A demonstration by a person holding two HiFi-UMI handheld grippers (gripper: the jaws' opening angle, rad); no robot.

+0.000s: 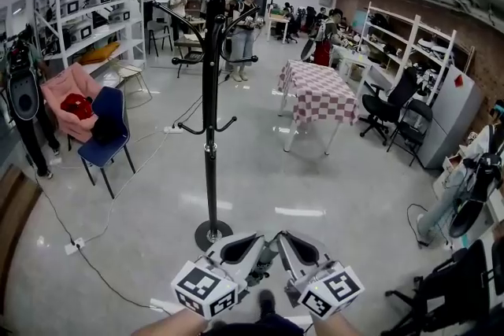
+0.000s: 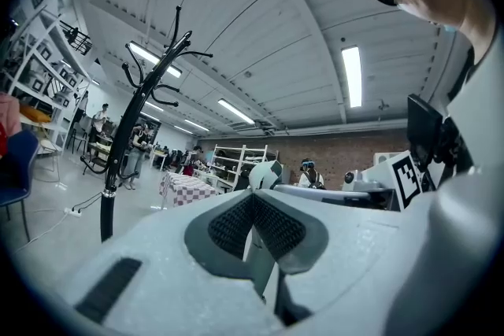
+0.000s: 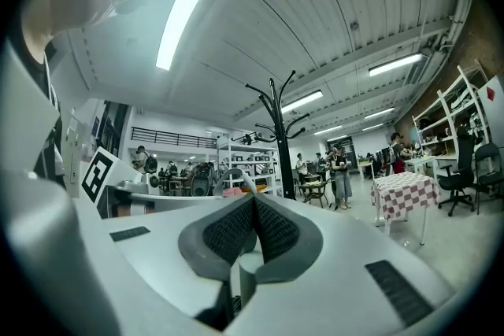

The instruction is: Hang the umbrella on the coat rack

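I've got the left gripper [image 1: 244, 246] and right gripper [image 1: 298, 248] low and side by side, each with its jaws pinched together on the pale green umbrella [image 1: 266, 257] between them. Its curved handle [image 3: 236, 174] pokes past the tips. The rack [image 1: 210, 130] stands upright on the floor [image 1: 331, 193] just ahead of both grippers.
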